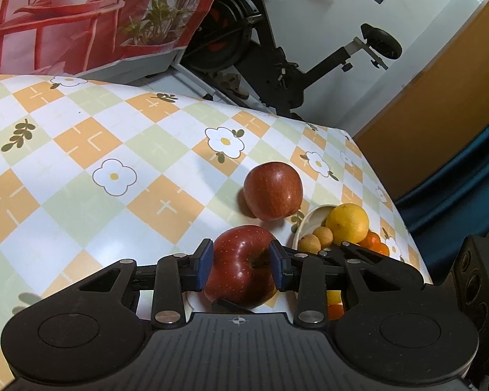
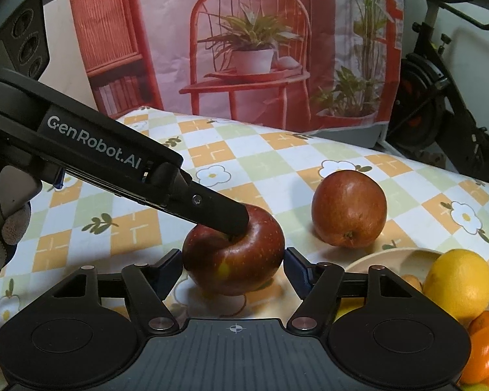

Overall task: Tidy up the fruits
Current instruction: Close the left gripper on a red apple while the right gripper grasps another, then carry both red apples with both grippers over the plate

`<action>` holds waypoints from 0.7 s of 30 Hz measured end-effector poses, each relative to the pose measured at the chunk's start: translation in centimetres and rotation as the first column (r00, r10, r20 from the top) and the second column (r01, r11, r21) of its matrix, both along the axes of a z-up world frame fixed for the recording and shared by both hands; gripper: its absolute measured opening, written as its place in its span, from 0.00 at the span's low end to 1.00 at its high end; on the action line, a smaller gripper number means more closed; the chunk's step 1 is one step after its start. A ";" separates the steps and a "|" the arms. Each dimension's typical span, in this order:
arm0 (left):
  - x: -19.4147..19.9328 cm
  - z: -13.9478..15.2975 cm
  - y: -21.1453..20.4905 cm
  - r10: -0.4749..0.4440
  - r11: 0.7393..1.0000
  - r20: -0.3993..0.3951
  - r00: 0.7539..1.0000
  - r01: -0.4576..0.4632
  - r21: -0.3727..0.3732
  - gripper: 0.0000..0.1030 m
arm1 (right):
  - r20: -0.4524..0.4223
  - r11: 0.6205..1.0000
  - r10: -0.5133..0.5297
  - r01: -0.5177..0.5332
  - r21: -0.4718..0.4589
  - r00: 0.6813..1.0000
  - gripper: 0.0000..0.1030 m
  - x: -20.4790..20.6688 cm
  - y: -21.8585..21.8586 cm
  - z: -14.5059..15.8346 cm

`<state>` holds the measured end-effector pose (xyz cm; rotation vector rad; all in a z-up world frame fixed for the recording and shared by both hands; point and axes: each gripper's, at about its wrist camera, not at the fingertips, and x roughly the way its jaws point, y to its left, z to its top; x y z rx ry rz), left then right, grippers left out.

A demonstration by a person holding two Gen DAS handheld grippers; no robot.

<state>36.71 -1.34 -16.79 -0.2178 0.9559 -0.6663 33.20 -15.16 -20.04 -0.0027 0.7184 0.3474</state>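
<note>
Two grippers meet at one red apple on the checked desk

Left wrist view: your left gripper (image 1: 241,265) pinches the near apple (image 1: 241,267), blue pads against both its flanks; a second apple (image 1: 273,190) lies just beyond, and a cream bowl (image 1: 309,220) with a yellow citrus (image 1: 348,223) sits right of it. Right wrist view: your right gripper (image 2: 234,265) stands spread around the same near apple (image 2: 234,260), which rests on the desk (image 2: 277,159), and you cannot tell whether its pads touch. The left gripper's finger (image 2: 218,210) lies on the fruit's top; the other apple (image 2: 348,208) sits apart.

Dim indoor light, fisheye-warped edges
</note>
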 end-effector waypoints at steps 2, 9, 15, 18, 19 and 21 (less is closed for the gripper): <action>-0.3 0.2 0.1 -0.003 1.000 0.004 1.000 0.003 0.001 0.38 | 0.003 1.000 -0.005 0.005 0.021 1.000 0.62 -0.4 -0.2 0.2; -2.0 1.6 -0.6 -0.024 0.999 0.031 0.999 0.024 0.025 0.38 | 0.024 0.997 -0.019 0.017 0.075 1.000 0.62 -2.4 -1.0 1.1; -3.6 3.1 -2.1 -0.048 0.998 0.060 0.997 0.045 0.051 0.38 | 0.057 0.993 -0.040 0.033 0.114 0.998 0.62 -4.5 -2.6 2.0; -4.5 3.9 -3.1 -0.062 0.996 0.073 0.995 0.057 0.065 0.38 | 0.076 0.991 -0.053 0.042 0.130 0.996 0.62 -5.4 -3.3 2.5; -4.8 4.1 -3.5 -0.068 0.996 0.078 0.995 0.063 0.070 0.38 | 0.082 0.989 -0.059 0.047 0.138 0.995 0.62 -5.9 -3.7 2.7; -5.5 4.6 -4.2 -0.082 0.994 0.085 0.993 0.076 0.074 0.38 | 0.099 0.988 -0.072 0.057 0.145 0.993 0.62 -6.9 -4.5 3.0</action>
